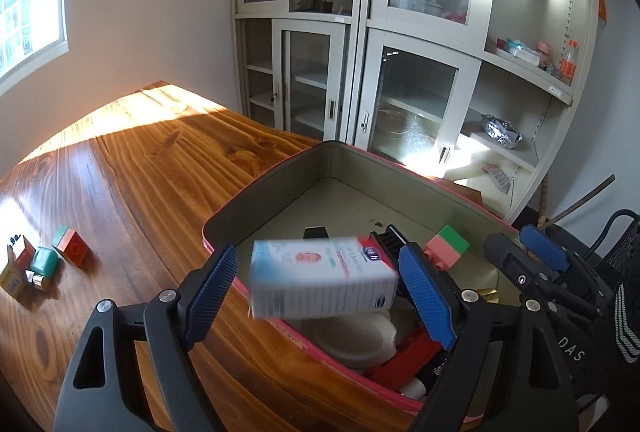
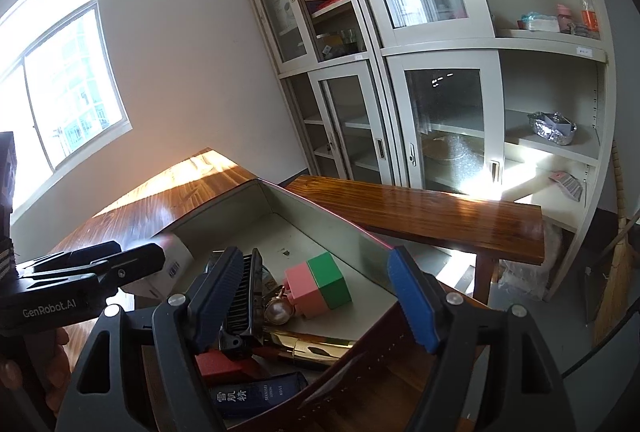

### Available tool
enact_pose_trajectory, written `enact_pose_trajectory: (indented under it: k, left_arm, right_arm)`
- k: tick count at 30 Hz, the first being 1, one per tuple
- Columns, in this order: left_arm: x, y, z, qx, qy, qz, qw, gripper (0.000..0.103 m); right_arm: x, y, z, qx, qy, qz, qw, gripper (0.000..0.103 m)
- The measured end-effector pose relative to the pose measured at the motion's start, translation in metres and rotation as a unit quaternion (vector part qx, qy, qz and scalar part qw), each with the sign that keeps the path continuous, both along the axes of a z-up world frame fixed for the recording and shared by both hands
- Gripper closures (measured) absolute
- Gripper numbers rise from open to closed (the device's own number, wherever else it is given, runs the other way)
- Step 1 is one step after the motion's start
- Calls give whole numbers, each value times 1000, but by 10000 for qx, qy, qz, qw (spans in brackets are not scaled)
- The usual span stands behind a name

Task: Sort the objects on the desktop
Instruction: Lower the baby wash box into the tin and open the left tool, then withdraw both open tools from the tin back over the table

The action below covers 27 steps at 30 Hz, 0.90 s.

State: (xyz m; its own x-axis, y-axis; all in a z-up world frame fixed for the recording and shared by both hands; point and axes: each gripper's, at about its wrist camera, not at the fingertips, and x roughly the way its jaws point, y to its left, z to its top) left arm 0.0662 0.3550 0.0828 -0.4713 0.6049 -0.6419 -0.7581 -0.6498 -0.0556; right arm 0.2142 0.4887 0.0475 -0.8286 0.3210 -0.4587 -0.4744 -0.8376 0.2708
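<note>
In the left wrist view a white-and-blue carton (image 1: 324, 278), blurred, hangs crosswise between the pads of my left gripper (image 1: 318, 256). A gap shows beside the left pad, so the jaws stand open over the near rim of a pink-edged metal tin (image 1: 280, 184). Inside the tin lie a pink-and-green block (image 1: 448, 248), a white round lid (image 1: 352, 340) and a red piece (image 1: 404, 360). My right gripper (image 2: 318, 258) hovers open over the tin (image 2: 224, 208) with nothing between its pads. Below it lie the block (image 2: 320, 284), a black comb (image 2: 240, 296), a gold tube (image 2: 316, 346) and a dark blue box (image 2: 256, 396).
On the wooden table, far left, sit a red-and-green block (image 1: 70, 246), a teal object (image 1: 46, 260) and a small orange carton (image 1: 16, 268). Grey glass-door cabinets (image 1: 360, 72) stand behind the table. A wooden bench (image 2: 420, 216) and a broom (image 2: 616, 272) are at the right.
</note>
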Motion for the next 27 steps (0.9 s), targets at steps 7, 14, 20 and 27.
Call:
enact_pose_trajectory:
  k: [7, 14, 20, 27]
  left_arm:
    - [-8, -6, 4, 143, -49, 186, 9997, 16]
    - [-10, -14, 0, 55, -49, 318, 9995, 16]
    - [-9, -22, 1, 14, 75, 431, 9990, 16]
    - [-14, -36, 1, -144, 265, 758, 9967, 16]
  right_arm:
    - [-2, 1, -2, -75, -22, 29, 10000, 24]
    - [-4, -6, 0, -43, -31, 110, 9999, 24]
    - [-7, -12, 2, -9, -60, 185, 9998, 23]
    - [-14, -27, 5, 81, -114, 321, 9994, 23]
